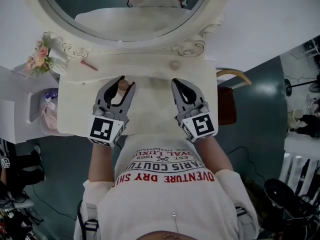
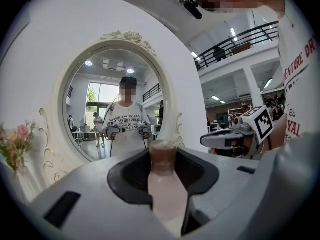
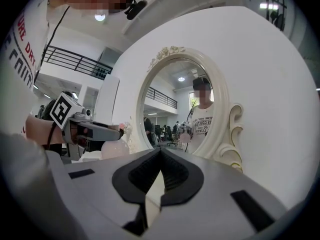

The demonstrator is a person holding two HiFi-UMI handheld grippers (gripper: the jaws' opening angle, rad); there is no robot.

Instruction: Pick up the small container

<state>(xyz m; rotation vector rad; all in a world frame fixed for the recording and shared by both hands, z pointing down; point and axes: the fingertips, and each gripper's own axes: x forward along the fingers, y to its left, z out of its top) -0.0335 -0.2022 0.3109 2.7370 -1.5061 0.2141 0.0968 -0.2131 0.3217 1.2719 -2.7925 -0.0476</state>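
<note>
Left hand-held gripper point(image 1: 127, 83), at the lower left of the head view, has its jaws part-way closed and pressing on the small container point(image 2: 164, 186). This is a pale pink bottle with a brownish cap that sits up by the jaw tips. In the left gripper view the bottle fills the gap between the dark pads, body nearest the camera and cap farthest. The right hand-held gripper point(image 1: 176, 82), at lower centre-right, has its jaws together with nothing between them, and only a thin slit of pale background shows behind the tips.

My guess is that the bottle is light and rigid, plastic or glass, with a smooth rounded body that could twist or slide between flat pads. The body just under the cap looks the safest place to grip. A firm but moderate squeeze should be enough, and a hard knock might matter if it is glass.

Both grippers hang over the cream surface point(image 1: 150, 86) at the middle of the frame. I cannot tell whether the bottle is clear of it. Farther up the surface lie a small pink stick point(image 1: 89, 65) and a round knob point(image 1: 174, 64). Pink flowers point(image 1: 39, 57) stand at the upper left. The oval mirror point(image 1: 130, 14) fills the top.
</note>
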